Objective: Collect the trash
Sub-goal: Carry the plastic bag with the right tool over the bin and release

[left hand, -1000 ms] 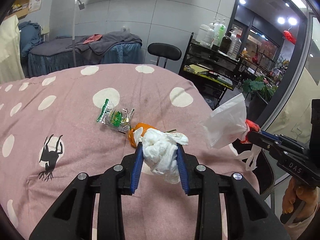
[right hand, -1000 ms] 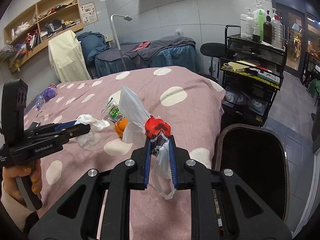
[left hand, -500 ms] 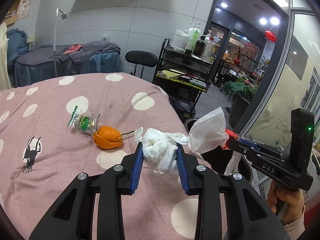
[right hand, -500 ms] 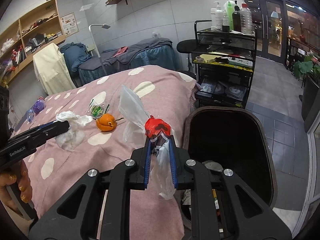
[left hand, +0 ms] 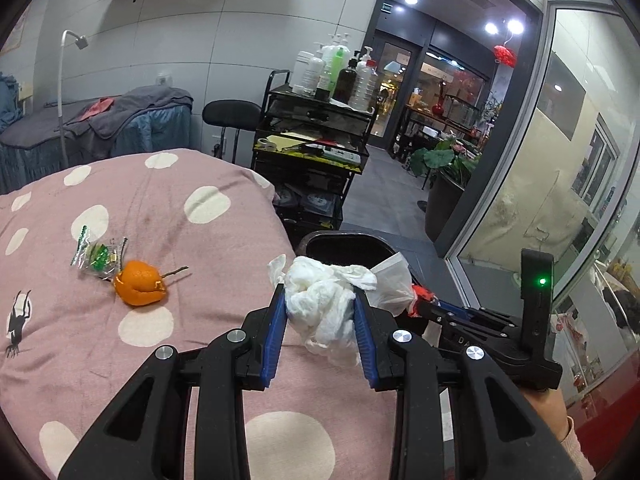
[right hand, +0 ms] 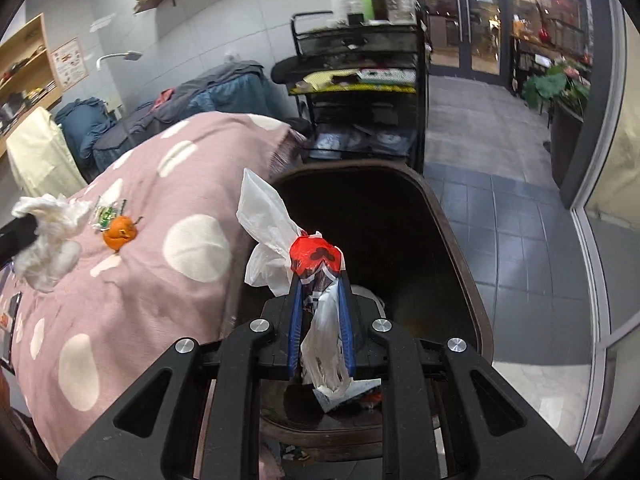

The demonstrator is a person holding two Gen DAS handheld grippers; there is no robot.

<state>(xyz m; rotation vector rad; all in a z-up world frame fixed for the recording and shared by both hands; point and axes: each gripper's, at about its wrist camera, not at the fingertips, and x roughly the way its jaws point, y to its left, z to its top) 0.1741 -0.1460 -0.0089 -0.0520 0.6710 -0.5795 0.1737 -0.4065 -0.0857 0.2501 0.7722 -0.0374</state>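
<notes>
My left gripper (left hand: 319, 298) is shut on a crumpled white tissue wad (left hand: 323, 308), held above the right edge of the pink dotted bed (left hand: 160, 208); the wad also shows in the right wrist view (right hand: 48, 236). My right gripper (right hand: 319, 280) is shut on a white and red plastic bag (right hand: 280, 232), held over the open dark trash bin (right hand: 456, 240). The bag also shows in the left wrist view (left hand: 394, 288). An orange peel (left hand: 139, 283) and a clear green-printed wrapper (left hand: 98, 254) lie on the bed.
A black cart (left hand: 316, 152) with bottles stands beyond the bed's far corner, next to a black stool (left hand: 232, 114). The bin (left hand: 344, 242) stands at the bed's right side with some trash inside. Glass wall and tiled floor (right hand: 520, 208) lie to the right.
Both grippers have moved right, toward the bin, each keeping its load. The right gripper with the bag now hangs over the bin's opening. The peel and wrapper have stayed put.
</notes>
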